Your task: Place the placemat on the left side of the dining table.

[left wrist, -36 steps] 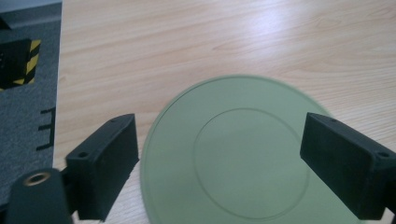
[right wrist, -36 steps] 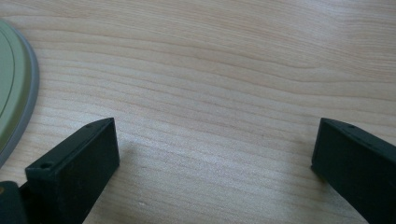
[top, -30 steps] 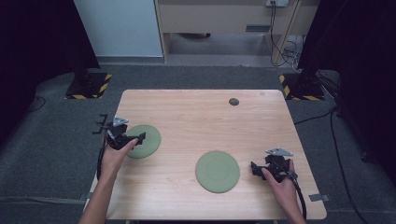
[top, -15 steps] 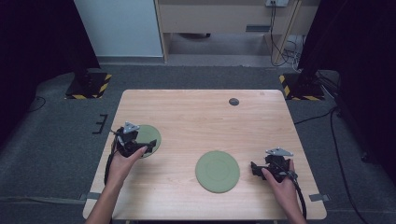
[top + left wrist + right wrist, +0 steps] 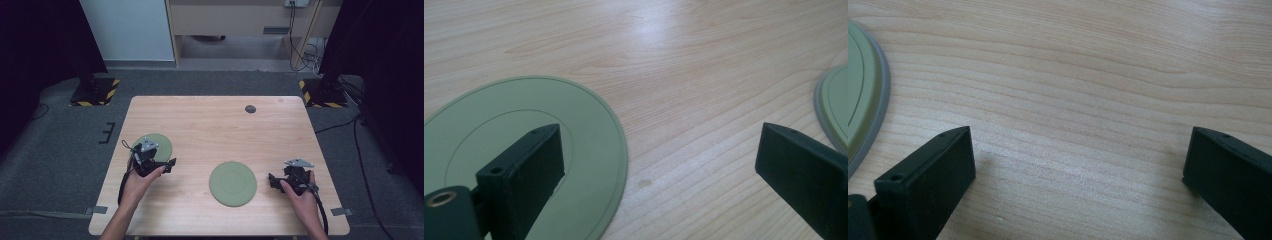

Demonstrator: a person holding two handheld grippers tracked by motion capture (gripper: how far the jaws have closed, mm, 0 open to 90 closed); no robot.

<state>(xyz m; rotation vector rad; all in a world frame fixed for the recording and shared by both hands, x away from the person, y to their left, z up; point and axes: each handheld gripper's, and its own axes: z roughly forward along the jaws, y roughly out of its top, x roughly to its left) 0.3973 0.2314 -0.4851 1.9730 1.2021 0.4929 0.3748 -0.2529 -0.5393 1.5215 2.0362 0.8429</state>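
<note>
Two green plates lie flat on the wooden desk [image 5: 215, 125], and both are bare, nothing on them, no writing or label to read on either. The left plate [image 5: 161, 144] sits at about nine o'clock on the desk, and the left gripper [image 5: 169, 165] hangs at its near edge, jaws spread wide and holding nothing. In the left gripper view one jaw stands over that plate's rim [image 5: 514, 135] while the other is out over bare wood, with the edge of the second plate just in at three o'clock. That second plate [image 5: 233, 183] lies near six o'clock, towards the person's side. The right gripper [image 5: 273, 180] sits just beside it, at its three o'clock, not touching; its jaws are wide too, empty, with only wood grain between them and the plate's grey rim [image 5: 868, 95] at nine o'clock in the right gripper view. A small dark round object [image 5: 250, 109] rests near the far edge at around one o'clock, well apart from both plates; too small to tell what it is.
</note>
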